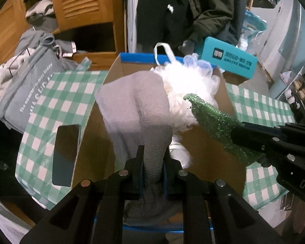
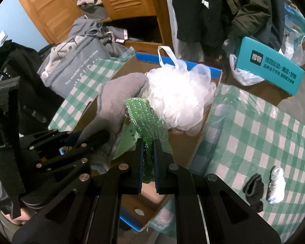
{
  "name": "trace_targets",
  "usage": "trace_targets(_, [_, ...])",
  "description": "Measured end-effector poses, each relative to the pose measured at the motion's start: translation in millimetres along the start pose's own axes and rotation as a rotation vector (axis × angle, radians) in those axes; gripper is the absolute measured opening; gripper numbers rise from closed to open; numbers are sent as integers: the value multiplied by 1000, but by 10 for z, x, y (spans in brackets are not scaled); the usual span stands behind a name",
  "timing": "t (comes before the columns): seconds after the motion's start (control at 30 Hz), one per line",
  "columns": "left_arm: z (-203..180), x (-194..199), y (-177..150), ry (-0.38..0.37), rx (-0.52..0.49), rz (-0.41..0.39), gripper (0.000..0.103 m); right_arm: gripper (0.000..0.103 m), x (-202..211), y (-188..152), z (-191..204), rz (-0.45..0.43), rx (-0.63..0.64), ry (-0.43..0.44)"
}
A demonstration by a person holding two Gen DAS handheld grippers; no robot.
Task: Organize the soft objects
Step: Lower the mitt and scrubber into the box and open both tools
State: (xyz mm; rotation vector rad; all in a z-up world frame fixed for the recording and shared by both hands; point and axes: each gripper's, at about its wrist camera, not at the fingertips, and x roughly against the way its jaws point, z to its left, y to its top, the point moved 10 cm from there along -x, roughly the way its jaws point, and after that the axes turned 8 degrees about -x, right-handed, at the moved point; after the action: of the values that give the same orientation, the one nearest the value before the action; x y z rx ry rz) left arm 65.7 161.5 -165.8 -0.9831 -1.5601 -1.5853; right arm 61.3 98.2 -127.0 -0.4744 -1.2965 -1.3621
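Cluttered room: wooden louvered cabinet doors (image 1: 83, 0) behind, dark coats hanging, green-and-white checked tablecloth (image 1: 57, 101) over the table.

Left wrist view: open cardboard box (image 1: 203, 152) with blue rim sits on the cloth. Left gripper (image 1: 152, 162) has its jaws narrow, clamped on a grey fleece cloth (image 1: 136, 105), which stands up from the pads and drapes over the box's near-left side. White mesh bath pouf (image 1: 185, 85) lies inside the box at the far side, its loop sticking up. Right gripper (image 1: 254, 140) enters from the right, holding a green glittery scrub cloth (image 1: 211, 116) whose tip reaches over the box, just beside the pouf. Teal box with print (image 1: 229, 61) behind. Grey bag with white lettering (image 1: 28, 89) and piled grey clothes at left. Dark phone-like slab (image 1: 65, 154) on the cloth, left of the box.

Right wrist view: right gripper (image 2: 148, 160) jaws nearly together, pinching the green scrub cloth (image 2: 144, 118); the cloth rises over the box (image 2: 185, 144). Left gripper (image 2: 91, 136) at left, gripping the grey cloth (image 2: 116, 99). Pouf (image 2: 177, 101) in the box behind both. On the tablecloth (image 2: 254, 126) at right, a black sock (image 2: 254, 189) and a white sock (image 2: 276, 185) lie side by side, well apart from the box. White plastic bag (image 2: 244, 75) near the teal box (image 2: 268, 69).
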Motion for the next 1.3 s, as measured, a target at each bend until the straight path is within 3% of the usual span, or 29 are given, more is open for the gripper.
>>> trace_targets(0.17, [41, -83, -71, 33, -5, 36, 26, 12, -107, -49, -33, 28, -28, 6])
trace_targets(0.23, [55, -64, -78, 42, -2, 35, 32, 25, -101, -56, -39, 29, -33, 8])
trace_targets(0.3, [69, -6, -53, 38, 9, 18, 45, 37, -49, -45, -64, 16, -35, 1])
trace_targets(0.37, [91, 93, 0, 48, 21, -20, 65, 50, -2, -33, -87, 4, -45, -10])
trace_targets(0.43, [103, 150, 43, 51, 30, -43, 69, 54, 32, -24, -107, -5, -48, -15])
trace_targets(0.83, [-212, 278, 88, 0, -15, -44, 70, 59, 411, -66, -370, -57, -38, -79])
trace_targets(0.97, [-345, 336, 129, -12, -37, -56, 77, 59, 508, -106, -471, -69, -35, -100])
trace_targets(1.3, [-723, 369, 195, -26, -107, -58, 78, 59, 672, -207, -841, -76, -78, -139])
